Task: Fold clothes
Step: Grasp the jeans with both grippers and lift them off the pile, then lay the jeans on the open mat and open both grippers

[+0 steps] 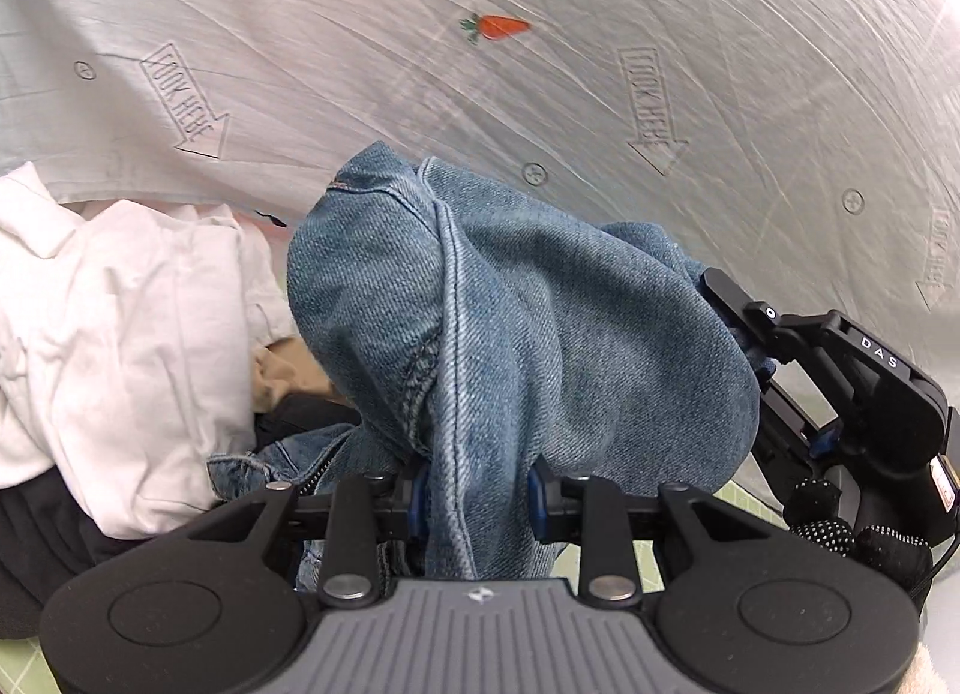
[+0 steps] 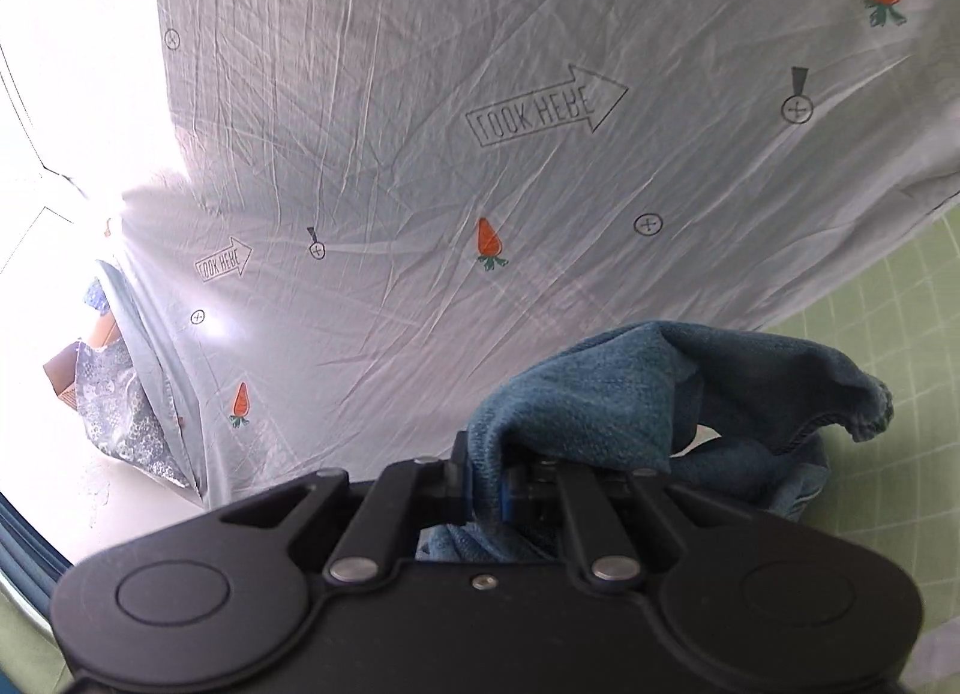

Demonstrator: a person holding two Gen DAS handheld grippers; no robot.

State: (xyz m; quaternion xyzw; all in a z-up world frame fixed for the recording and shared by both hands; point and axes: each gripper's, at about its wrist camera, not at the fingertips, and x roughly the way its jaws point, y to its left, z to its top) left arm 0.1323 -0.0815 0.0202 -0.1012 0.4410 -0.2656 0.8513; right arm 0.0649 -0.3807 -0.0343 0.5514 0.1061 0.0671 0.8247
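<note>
A blue denim garment (image 1: pixel 510 310) bulges up in front of my left gripper (image 1: pixel 478 499), whose blue pads are shut on a thick fold of it. In the left wrist view my right gripper (image 1: pixel 729 310) comes in from the right, held by a gloved hand (image 1: pixel 852 538), with its fingers against the same denim. In the right wrist view my right gripper (image 2: pixel 483 490) is shut on a thin edge of the denim garment (image 2: pixel 630 388), which drapes off to the right. Both fingertips are buried in cloth.
A white sheet (image 1: pixel 420 52) printed with carrots and "LOOK HERE" arrows covers the surface ahead, also seen as the white sheet (image 2: pixel 480 154). A heap of white, tan and dark clothes (image 1: pixel 120 334) lies at the left. A green gridded mat (image 2: pixel 888 346) shows at the right.
</note>
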